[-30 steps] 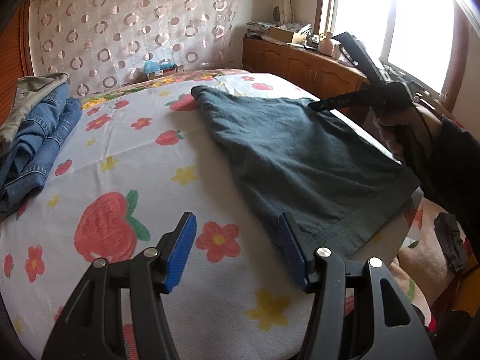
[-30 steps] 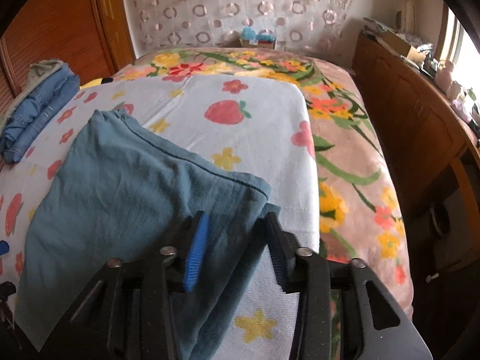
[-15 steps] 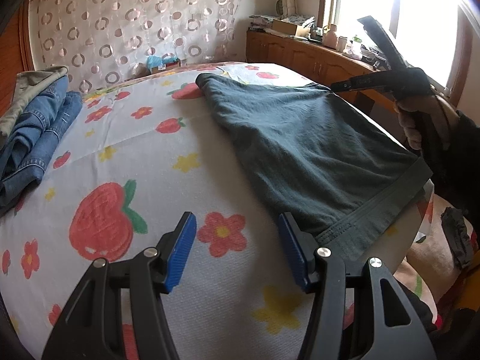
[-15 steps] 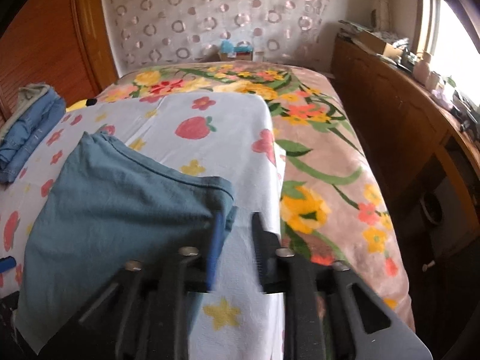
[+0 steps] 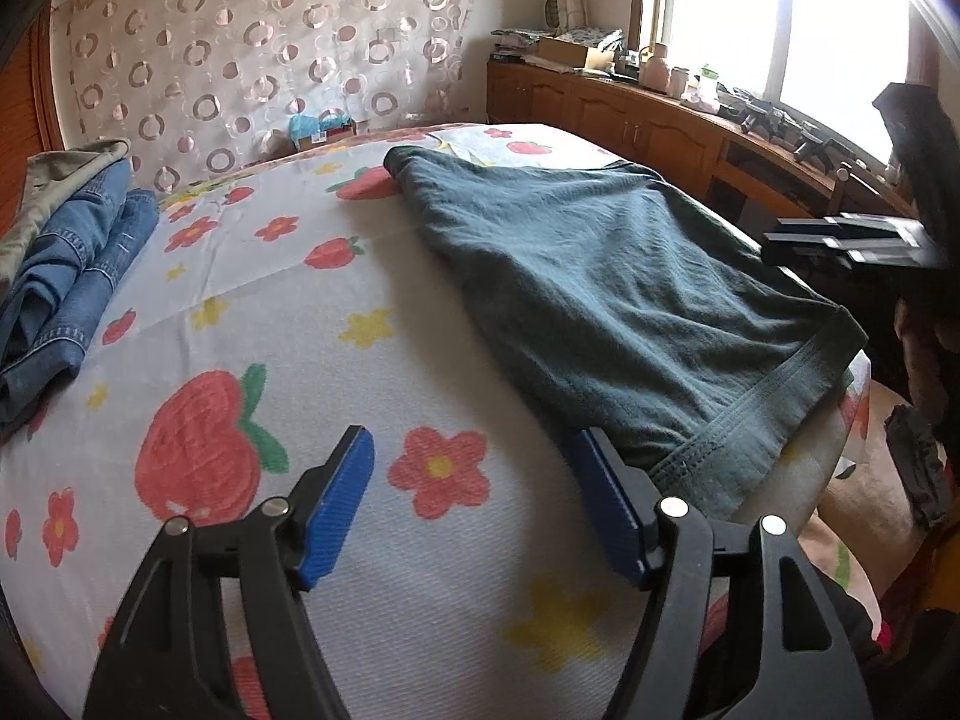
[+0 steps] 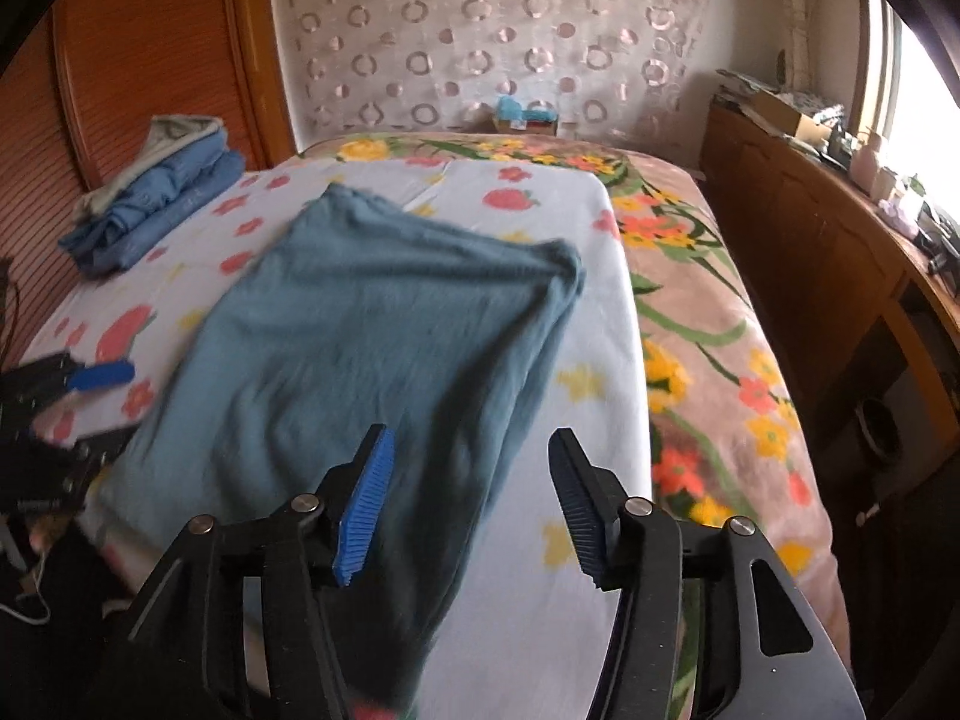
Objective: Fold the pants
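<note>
Broadly, a bed covered by a white sheet [image 5: 372,540] printed with strawberries and flowers fills both views, a floral blanket [image 6: 708,324] showing along its right edge. Dark teal pants [image 5: 600,288] lie flat near the sheet's right edge, waistband at the near edge. Folded jeans [image 5: 66,276] sit at the far left corner. Wooden cabinets [image 6: 828,264] run under a bright window. Left gripper [image 5: 474,504] and right gripper [image 6: 471,507] are both opening, nothing pressed between their blue pads
</note>
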### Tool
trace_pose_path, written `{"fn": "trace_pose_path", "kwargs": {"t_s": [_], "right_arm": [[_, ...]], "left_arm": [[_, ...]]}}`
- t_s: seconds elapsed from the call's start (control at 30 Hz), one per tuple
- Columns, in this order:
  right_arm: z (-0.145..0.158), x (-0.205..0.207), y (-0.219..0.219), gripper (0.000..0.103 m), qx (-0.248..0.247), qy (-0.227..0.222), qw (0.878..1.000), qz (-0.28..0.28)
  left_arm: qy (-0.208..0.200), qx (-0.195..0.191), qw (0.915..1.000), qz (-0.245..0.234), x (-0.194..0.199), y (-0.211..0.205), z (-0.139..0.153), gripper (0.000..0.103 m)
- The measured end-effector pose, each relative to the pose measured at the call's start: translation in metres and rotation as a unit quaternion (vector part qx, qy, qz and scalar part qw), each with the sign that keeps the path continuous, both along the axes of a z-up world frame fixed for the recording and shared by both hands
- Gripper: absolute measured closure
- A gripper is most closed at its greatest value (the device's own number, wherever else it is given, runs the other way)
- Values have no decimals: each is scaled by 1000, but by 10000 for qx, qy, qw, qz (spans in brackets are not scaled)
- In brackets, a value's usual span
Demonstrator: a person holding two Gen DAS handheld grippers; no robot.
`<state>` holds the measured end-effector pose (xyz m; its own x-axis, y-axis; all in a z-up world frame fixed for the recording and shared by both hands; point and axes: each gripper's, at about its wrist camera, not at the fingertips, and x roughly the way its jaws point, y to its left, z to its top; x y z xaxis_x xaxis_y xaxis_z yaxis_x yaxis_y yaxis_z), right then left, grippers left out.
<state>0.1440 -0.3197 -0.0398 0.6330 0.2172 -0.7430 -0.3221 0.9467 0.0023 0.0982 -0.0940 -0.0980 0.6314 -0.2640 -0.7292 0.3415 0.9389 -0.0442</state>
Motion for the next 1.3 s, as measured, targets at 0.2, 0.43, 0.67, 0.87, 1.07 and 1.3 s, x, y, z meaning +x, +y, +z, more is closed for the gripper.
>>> {"fn": "trace_pose_path", "kwargs": {"t_s": [0.2, 0.43, 0.67, 0.87, 1.07, 1.3], "right_arm": [[0, -26, -6, 44, 20, -39, 9998, -175], [-2, -50, -18, 44, 424, 92, 9990, -127], [-10, -60, -16, 79, 663, 260, 9975, 19], [-2, -66, -10, 95, 783, 98, 9968, 145], [11, -74, -6, 95, 824, 16, 9963, 231], [-8, -74, -10, 93, 696, 157, 9975, 6]], "left_arm": [[138, -293, 9994, 98, 1, 6, 5, 33], [-81, -478, 9986, -209, -14, -2, 28, 33], [102, -345, 9980, -516, -16, -22, 20, 33], [224, -309, 9977, -562, -16, -26, 13, 33], [222, -252, 9981, -510, -16, -24, 9, 33], [237, -266, 9982, -481, -16, -19, 8, 33]]}}
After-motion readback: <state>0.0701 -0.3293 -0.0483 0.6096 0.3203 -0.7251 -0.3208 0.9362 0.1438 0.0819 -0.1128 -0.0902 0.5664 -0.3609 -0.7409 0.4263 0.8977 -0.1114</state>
